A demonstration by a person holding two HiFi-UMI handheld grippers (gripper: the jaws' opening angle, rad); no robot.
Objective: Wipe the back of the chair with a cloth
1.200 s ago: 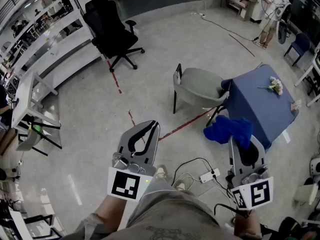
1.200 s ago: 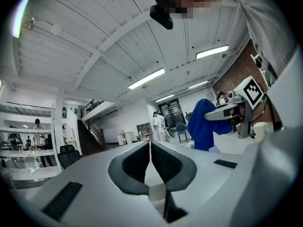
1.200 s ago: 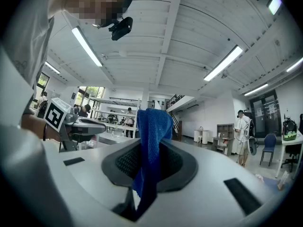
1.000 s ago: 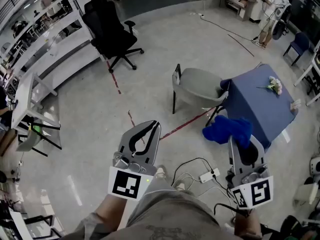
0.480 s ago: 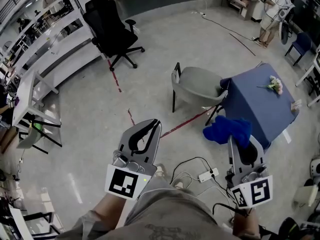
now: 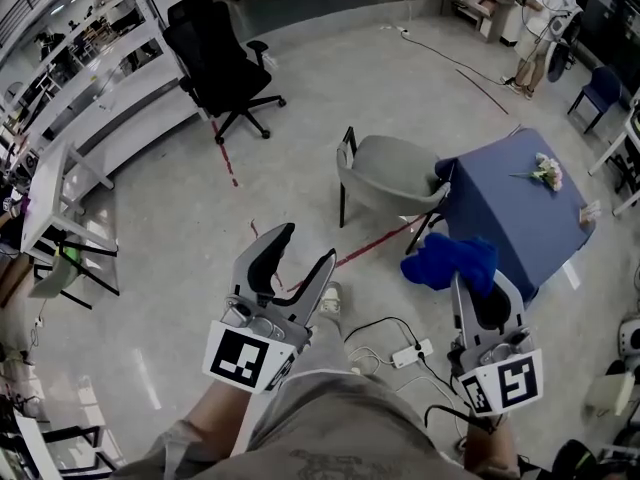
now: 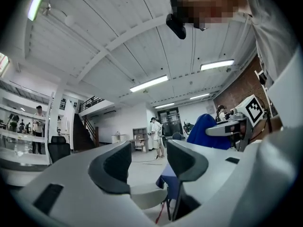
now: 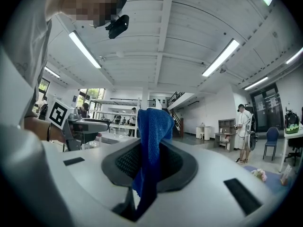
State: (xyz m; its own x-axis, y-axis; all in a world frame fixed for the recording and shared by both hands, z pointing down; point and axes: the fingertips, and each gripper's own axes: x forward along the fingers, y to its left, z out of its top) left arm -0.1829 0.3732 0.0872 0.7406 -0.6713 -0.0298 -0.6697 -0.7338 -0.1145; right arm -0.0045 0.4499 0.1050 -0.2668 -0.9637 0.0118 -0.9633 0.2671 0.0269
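The grey shell chair (image 6: 395, 173) stands on the floor ahead, its back toward me, pushed up to a blue-covered table (image 6: 520, 208). My right gripper (image 6: 470, 280) is shut on a blue cloth (image 6: 450, 258) that bunches out past its tips, short of the chair. In the right gripper view the cloth (image 8: 151, 141) hangs pinched between the jaws of that gripper (image 8: 150, 167). My left gripper (image 6: 306, 245) is held level, left of the chair and short of it; its jaws have just been opening and nothing is between them. The left gripper view shows its gap (image 7: 150, 162) empty.
A black office chair (image 6: 215, 58) stands at the far left by white shelving (image 6: 90, 78). A power strip with cables (image 6: 405, 353) lies on the floor near my feet. Flowers (image 6: 548, 171) lie on the table. A person (image 6: 545, 18) stands far back right.
The left gripper's jaws have gone from shut to wide open. Both grippers have shifted slightly left in the head view; the cloth stays in the right gripper.
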